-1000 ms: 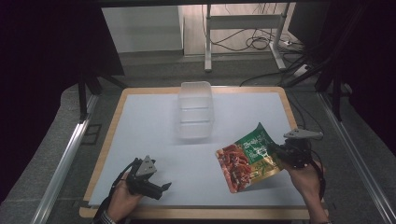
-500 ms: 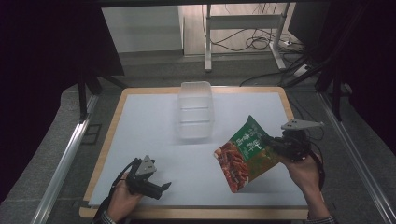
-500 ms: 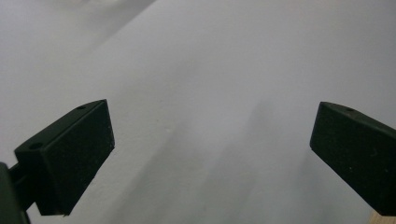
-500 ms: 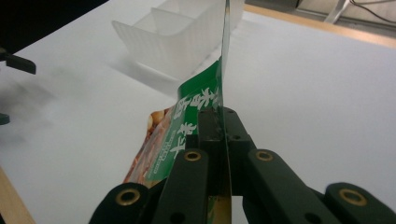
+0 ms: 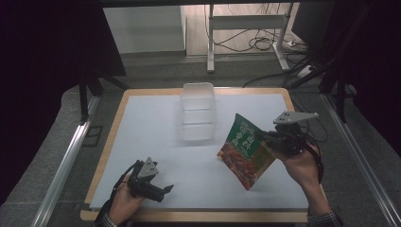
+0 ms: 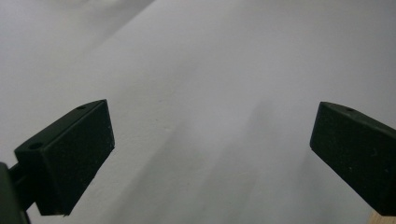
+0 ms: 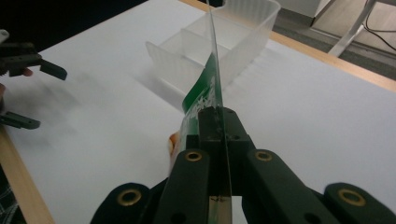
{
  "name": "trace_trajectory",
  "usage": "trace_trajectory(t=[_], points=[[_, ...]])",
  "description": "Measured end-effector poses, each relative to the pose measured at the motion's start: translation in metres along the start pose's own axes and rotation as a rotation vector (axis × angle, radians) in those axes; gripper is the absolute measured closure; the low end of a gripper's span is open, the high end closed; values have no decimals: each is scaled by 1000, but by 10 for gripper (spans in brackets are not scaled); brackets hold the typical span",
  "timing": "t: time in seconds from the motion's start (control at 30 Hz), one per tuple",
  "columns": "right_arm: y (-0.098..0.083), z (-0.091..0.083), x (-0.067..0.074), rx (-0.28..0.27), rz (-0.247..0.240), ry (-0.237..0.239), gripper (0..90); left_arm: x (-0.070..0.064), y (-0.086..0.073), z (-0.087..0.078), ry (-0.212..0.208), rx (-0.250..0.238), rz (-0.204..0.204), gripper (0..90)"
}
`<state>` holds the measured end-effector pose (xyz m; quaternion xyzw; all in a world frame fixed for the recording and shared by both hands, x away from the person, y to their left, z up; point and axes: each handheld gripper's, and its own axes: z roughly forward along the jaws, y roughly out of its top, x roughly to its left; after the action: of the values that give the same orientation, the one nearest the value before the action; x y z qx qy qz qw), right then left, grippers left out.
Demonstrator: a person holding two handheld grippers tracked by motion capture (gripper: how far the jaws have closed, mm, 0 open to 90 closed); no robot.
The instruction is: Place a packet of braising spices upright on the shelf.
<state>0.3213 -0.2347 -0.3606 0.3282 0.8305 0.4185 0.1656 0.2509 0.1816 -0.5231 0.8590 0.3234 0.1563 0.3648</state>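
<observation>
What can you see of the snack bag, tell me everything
The snack bag is a flat, glossy pouch, green at the top with white lettering and a red-orange food picture below. It hangs tilted above the white table surface, its lower corner near or on the sheet. The right tongs are shut on its upper right edge; the right gripper view shows the thin edge pinched between them. The clear container stands apart behind it.

The high view looks forward and down from above the near edge of the counter (image 5: 156, 118), taking in its whole white top and the floor beyond. The left gripper view sits low and very close to the white surface, looking along its own jaws. The right gripper view rides higher, facing the far left across the counter toward the clear container (image 7: 224, 42). It shares with the high view that container (image 5: 197, 111), the snack bag (image 5: 246, 151) and the left gripper (image 5: 153, 187).
</observation>
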Motion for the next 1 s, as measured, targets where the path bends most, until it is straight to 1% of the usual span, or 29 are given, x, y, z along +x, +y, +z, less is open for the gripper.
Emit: trace_trajectory(t=[0.1,0.27,0.3,0.37,0.43,0.53,0.57,0.73,0.77,0.93,1.0], points=[[8,-1,3,-5,-16,4,890,0,0,0,0,1,1,0],[13,-3,3,-4,-28,-13,890,0,0,0,3,-3,-2,0],[16,-4,1,-10,-30,-29,890,1,0,-1,3,-5,-5,0],[17,-4,0,-12,-27,-32,890,1,0,-1,5,-6,-7,0],[21,-5,-5,-21,-20,-37,890,1,0,-1,5,-9,-12,0],[24,-5,-7,-28,-16,-34,890,2,0,-1,5,-11,-16,0],[27,-5,-10,-36,-15,-25,890,2,0,-2,2,-12,-19,0],[34,-4,-11,-44,-18,-17,890,2,0,-2,-3,-18,-27,0],[39,-3,-12,-46,-26,-16,890,2,0,-3,-6,-21,-31,0],[48,-1,-13,-50,-40,-21,890,3,0,-3,-9,-27,-33,0],[55,1,-15,-57,-44,-24,890,3,0,-4,-15,-33,-40,0]])
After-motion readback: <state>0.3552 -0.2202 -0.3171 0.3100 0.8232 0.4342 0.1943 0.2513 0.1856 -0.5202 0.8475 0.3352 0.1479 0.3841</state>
